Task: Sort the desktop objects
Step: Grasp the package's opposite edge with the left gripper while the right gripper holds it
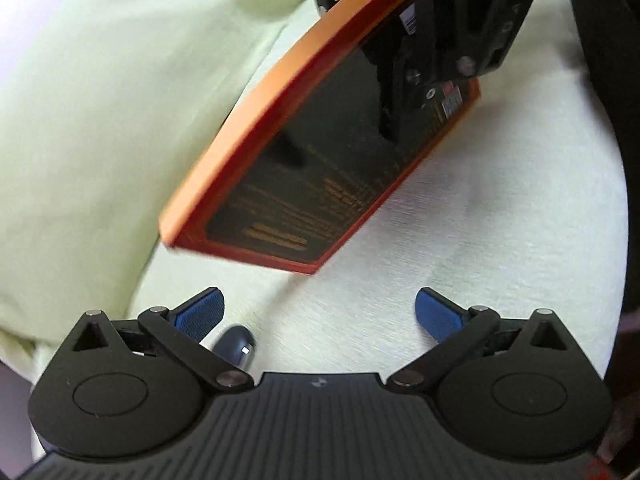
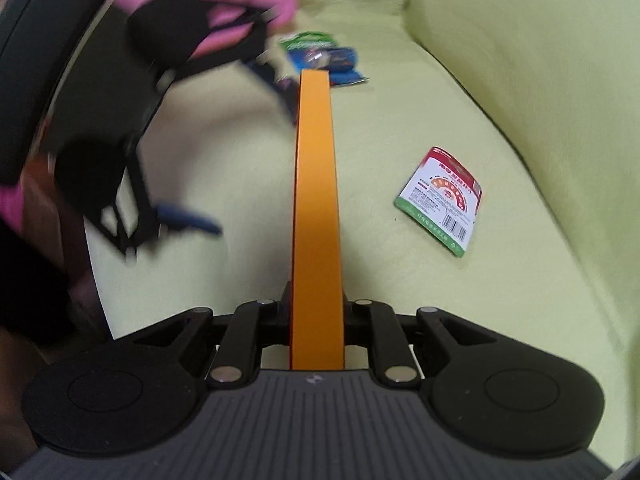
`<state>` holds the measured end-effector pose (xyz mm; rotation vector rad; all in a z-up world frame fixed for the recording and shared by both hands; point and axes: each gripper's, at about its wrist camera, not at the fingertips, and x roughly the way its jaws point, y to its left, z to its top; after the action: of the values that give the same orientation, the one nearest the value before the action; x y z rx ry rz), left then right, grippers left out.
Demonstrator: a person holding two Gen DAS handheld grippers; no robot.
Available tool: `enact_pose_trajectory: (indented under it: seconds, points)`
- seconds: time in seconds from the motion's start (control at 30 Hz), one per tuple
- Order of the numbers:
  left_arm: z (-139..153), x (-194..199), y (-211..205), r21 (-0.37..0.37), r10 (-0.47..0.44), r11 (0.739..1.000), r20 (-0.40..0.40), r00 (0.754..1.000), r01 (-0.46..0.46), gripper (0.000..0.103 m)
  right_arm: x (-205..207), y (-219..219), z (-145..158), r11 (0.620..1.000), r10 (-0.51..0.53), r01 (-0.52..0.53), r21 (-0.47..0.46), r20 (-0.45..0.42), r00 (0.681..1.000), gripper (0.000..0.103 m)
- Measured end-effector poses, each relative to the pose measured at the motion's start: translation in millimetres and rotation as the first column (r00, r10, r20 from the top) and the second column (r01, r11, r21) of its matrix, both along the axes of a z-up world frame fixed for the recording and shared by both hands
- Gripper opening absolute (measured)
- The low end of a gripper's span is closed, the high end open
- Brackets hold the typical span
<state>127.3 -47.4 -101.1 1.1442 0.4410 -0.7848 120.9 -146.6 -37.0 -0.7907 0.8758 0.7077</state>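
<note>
Your left gripper [image 1: 320,312] hangs with its blue-padded jaws spread wide and nothing between them, above a pale cloth surface [image 1: 480,240]. Ahead, your right gripper [image 1: 400,92] clamps the orange box [image 1: 304,168], tilted above the cloth. A small dark object [image 1: 236,346] lies by the left pad.

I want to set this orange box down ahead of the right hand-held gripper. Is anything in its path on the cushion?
Straight ahead, beyond the orange box shut in the right hand-held gripper, blue and green packets lie on the cushion. The open left hand-held gripper hangs just left of the path; a red and white packet lies to the right.
</note>
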Motion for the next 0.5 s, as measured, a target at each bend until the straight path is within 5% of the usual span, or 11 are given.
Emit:
enact_pose_trajectory:
  seconds: [0.2,0.33,0.5]
  points:
    - [13,-4,-8,-0.014,-0.041,0.999,0.044,0.998,0.041,0.092,-35,-1,-12,0.972,0.187,-0.168,-0.163,0.110,0.976,0.014]
    - [20,-10,-11,-0.037,-0.091,0.995,0.022,0.996,0.092,0.074,-47,-3,-15,0.947,0.266,-0.225,-0.231,0.165,0.950,0.014]
    - [14,-18,-20,0.042,-0.133,0.990,0.012,0.991,0.132,0.051,-56,-7,-15,0.931,0.293,-0.231,-0.284,0.202,0.934,0.013]
